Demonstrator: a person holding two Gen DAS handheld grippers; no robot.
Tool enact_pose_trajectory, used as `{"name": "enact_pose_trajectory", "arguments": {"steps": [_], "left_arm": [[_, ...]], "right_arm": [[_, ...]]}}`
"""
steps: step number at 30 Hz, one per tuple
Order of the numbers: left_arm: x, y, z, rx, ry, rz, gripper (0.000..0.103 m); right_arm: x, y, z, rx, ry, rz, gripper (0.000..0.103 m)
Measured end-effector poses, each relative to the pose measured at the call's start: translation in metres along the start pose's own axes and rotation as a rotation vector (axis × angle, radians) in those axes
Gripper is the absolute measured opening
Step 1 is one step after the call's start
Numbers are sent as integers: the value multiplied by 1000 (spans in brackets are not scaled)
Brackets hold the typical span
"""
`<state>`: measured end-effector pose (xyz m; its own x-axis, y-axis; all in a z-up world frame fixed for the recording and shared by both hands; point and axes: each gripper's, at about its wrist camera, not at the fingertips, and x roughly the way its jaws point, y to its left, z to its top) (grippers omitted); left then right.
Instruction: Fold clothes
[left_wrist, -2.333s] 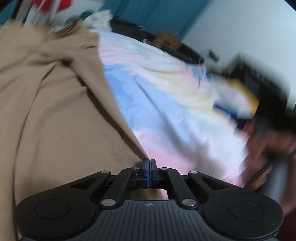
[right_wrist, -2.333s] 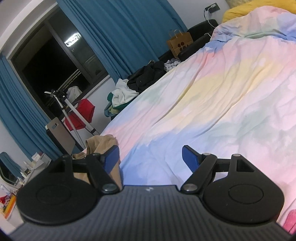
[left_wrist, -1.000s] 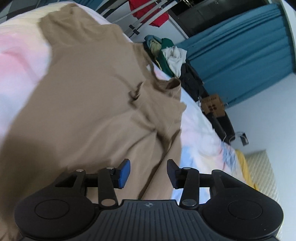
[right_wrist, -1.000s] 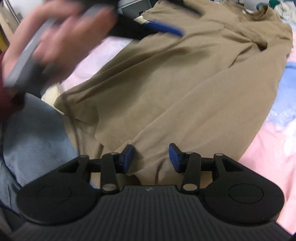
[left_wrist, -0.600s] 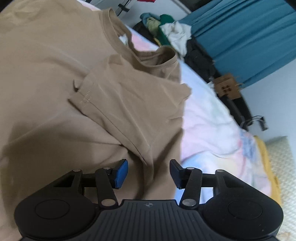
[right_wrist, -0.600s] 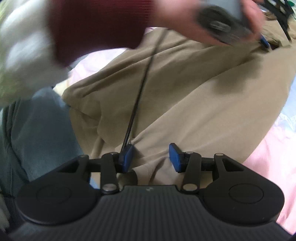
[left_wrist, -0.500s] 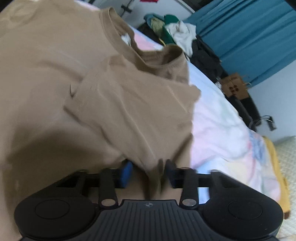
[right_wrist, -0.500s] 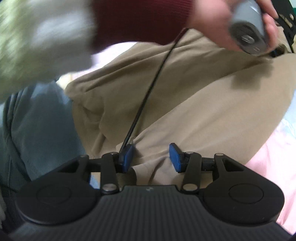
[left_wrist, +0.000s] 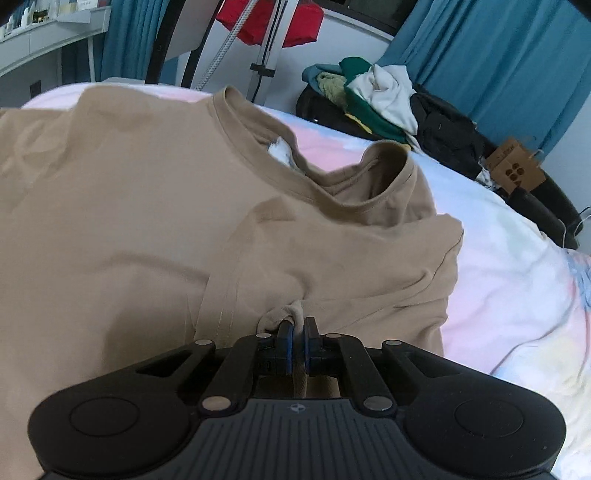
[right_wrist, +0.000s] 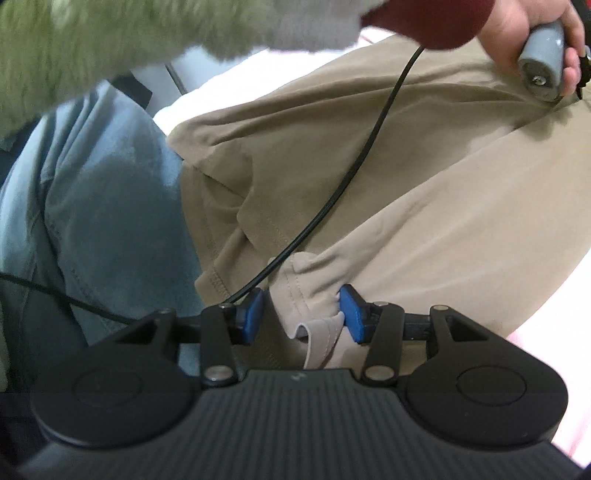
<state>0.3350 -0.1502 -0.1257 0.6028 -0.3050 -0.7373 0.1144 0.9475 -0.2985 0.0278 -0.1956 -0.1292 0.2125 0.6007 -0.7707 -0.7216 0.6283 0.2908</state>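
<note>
A tan T-shirt (left_wrist: 147, 221) lies spread on the pastel bedsheet (left_wrist: 517, 277), collar (left_wrist: 325, 192) towards the far side. My left gripper (left_wrist: 298, 332) is closing on a bunched fold of the shirt's sleeve area, and its blue pads pinch the cloth. In the right wrist view the same shirt (right_wrist: 424, 203) fills the frame. My right gripper (right_wrist: 301, 314) stands open around a folded hem corner (right_wrist: 310, 291); the left pad stays clear of the cloth. A hand (right_wrist: 543, 70) holding the left gripper's grey handle shows at the top right.
A black cable (right_wrist: 369, 155) runs across the shirt to the right gripper's left finger. A leg in jeans (right_wrist: 103, 184) stands at the bed's edge. Beyond the bed are a clothes pile (left_wrist: 376, 99), a paper bag (left_wrist: 515, 171) and a rack with a red garment (left_wrist: 269, 22).
My left gripper moved across the shirt towards the collar side and shut on a fold of cloth. The right gripper stayed at the hem, still open, and rolled slightly.
</note>
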Motion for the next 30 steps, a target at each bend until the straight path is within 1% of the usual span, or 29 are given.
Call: {"name": "enact_pose_trajectory", "arguments": {"steps": [2, 4, 6, 7, 9, 12, 17, 19, 22, 25, 27, 28, 30], "left_arm": [[-10, 4, -3, 6, -13, -24, 10], [-20, 8, -5, 12, -26, -49, 18], [-39, 14, -9, 26, -40, -70, 22], [-53, 18, -11, 44, -54, -80, 30], [-85, 27, -19, 85, -80, -85, 41], [-136, 45, -37, 143, -109, -76, 44], [-211, 82, -72, 173, -137, -61, 50], [-238, 94, -86, 185, -157, -60, 55], [-271, 110, -107, 174, -184, -79, 61], [-294, 122, -125, 135, -196, -99, 62], [-305, 125, -132, 140, -218, -110, 65], [-310, 125, -135, 143, -228, -112, 67], [-316, 124, -138, 157, -243, -120, 68]], "right_arm": [[-3, -5, -1, 27, -9, 19, 49], [-5, -11, -1, 56, -23, 42, 48], [-11, -16, -1, 84, -44, 65, 49], [-15, -19, -1, 100, -60, 75, 49], [-23, -24, -1, 131, -94, 90, 49], [-34, -32, -2, 180, -137, 91, 49], [-48, -43, -2, 256, -203, 82, 51], [-47, -42, 1, 284, -228, 49, 53], [-56, -45, 3, 344, -273, -33, 53], [-64, -54, 3, 445, -335, -108, 53], [-65, -57, 3, 500, -374, -172, 53], [-67, -58, 3, 520, -390, -220, 53], [-72, -56, 6, 537, -414, -334, 53]]}}
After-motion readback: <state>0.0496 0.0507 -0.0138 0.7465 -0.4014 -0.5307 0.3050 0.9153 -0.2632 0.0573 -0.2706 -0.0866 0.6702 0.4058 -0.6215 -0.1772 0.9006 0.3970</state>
